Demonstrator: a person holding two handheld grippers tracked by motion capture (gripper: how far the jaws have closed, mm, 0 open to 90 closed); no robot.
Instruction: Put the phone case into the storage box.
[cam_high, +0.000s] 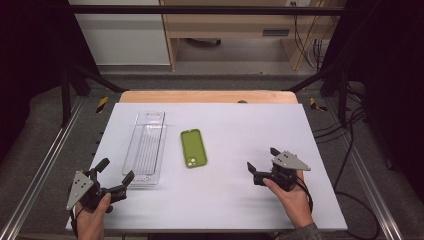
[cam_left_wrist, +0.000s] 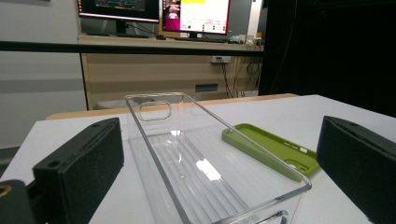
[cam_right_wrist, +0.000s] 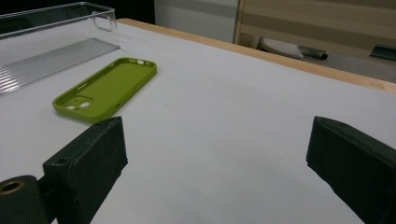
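Approach step: left gripper (cam_high: 114, 176) and right gripper (cam_high: 262, 167) both spread wide, holding nothing, green phone case (cam_high: 193, 148) flat mid-desk (cam_high: 240, 200) just beside clear tray (cam_high: 146, 146); next likely needs the right fingers (cam_right_wrist: 86, 161) straddling case's edge.

Two lit monitors (cam_left_wrist: 154, 11) stand on a wooden desk (cam_left_wrist: 168, 65) behind the table.
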